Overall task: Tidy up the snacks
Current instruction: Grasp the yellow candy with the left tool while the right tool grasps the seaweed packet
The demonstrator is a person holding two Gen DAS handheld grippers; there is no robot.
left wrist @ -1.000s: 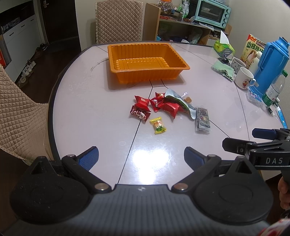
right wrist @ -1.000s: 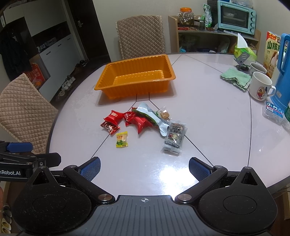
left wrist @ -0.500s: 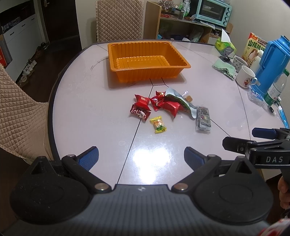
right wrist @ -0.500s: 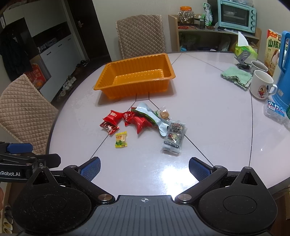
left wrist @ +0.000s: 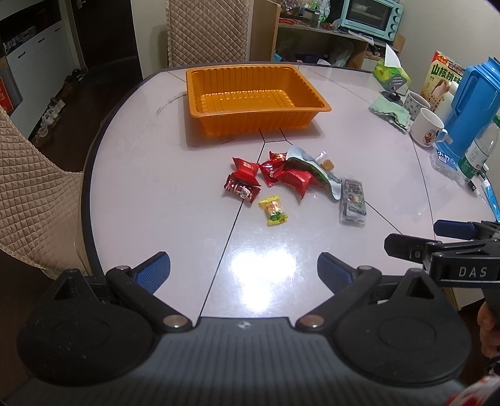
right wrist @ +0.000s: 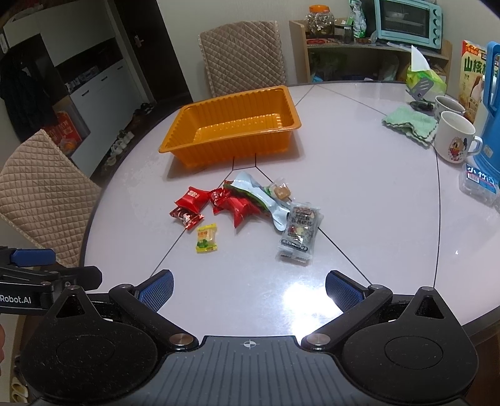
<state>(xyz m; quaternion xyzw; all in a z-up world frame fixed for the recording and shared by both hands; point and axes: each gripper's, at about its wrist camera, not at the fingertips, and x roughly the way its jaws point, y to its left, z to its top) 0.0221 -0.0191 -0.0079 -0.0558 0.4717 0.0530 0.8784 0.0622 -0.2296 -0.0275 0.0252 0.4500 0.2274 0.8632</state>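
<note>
Left wrist view: both claws (left wrist: 243, 268) (right wrist: 249, 285) gape over bare table (left wrist: 140, 187) near its edge, snacks (left wrist: 290, 181) ahead.

Round white table (right wrist: 359, 200) with a lot of stuff parked around the 2 to 3 o'clock edge: a white cartoon mug (right wrist: 454, 141) just beside a blue thermos jug (left wrist: 472, 103), a second mug (right wrist: 447, 105) behind it, and a green cloth (right wrist: 411, 125) next to them. A green tissue pack (left wrist: 392, 71) sits further back, plus a yellow box (left wrist: 443, 79), cereal maybe. Teal toaster oven (right wrist: 407, 22) on the shelf at 1 o'clock. Quilted chairs at 12 (right wrist: 243, 56) and 9 o'clock (right wrist: 40, 193).
</note>
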